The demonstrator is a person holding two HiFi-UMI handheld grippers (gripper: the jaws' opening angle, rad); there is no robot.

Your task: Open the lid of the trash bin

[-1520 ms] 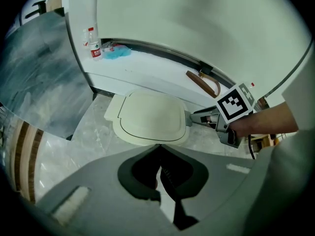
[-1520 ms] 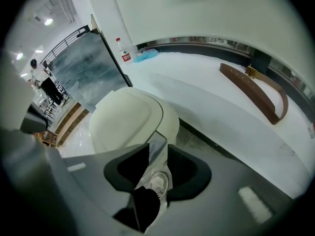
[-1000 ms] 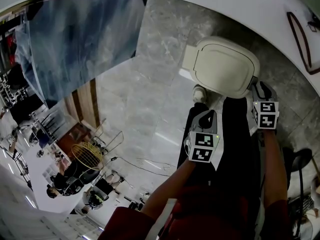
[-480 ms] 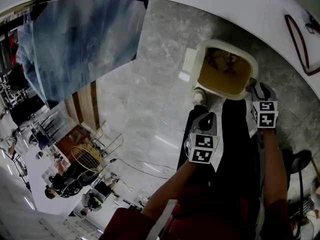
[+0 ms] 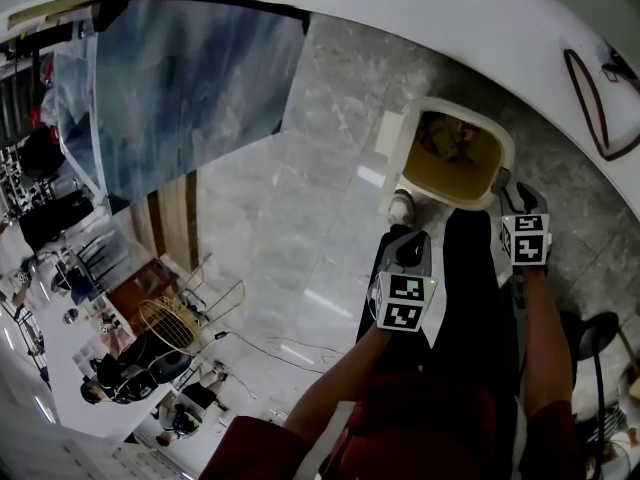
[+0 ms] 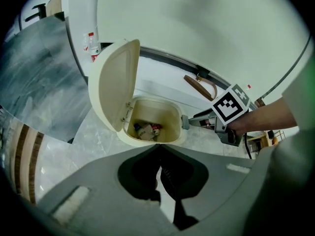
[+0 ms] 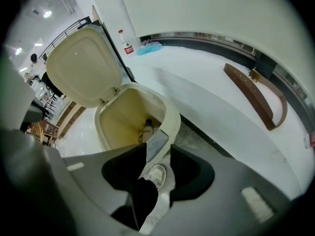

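Open trash bin [image 5: 455, 105] with litter [image 5: 440, 134] inside

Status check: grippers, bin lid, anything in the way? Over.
Left gripper shut, empty. Right gripper jaws opening beside the bin, nothing gripped. Lid up, rubbish visible inside. Nothing blocking.

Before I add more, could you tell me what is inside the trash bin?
A few pieces of rubbish lie at the bottom of the trash bin, one resembling a bottle. Its near wall hides some of the bottom.
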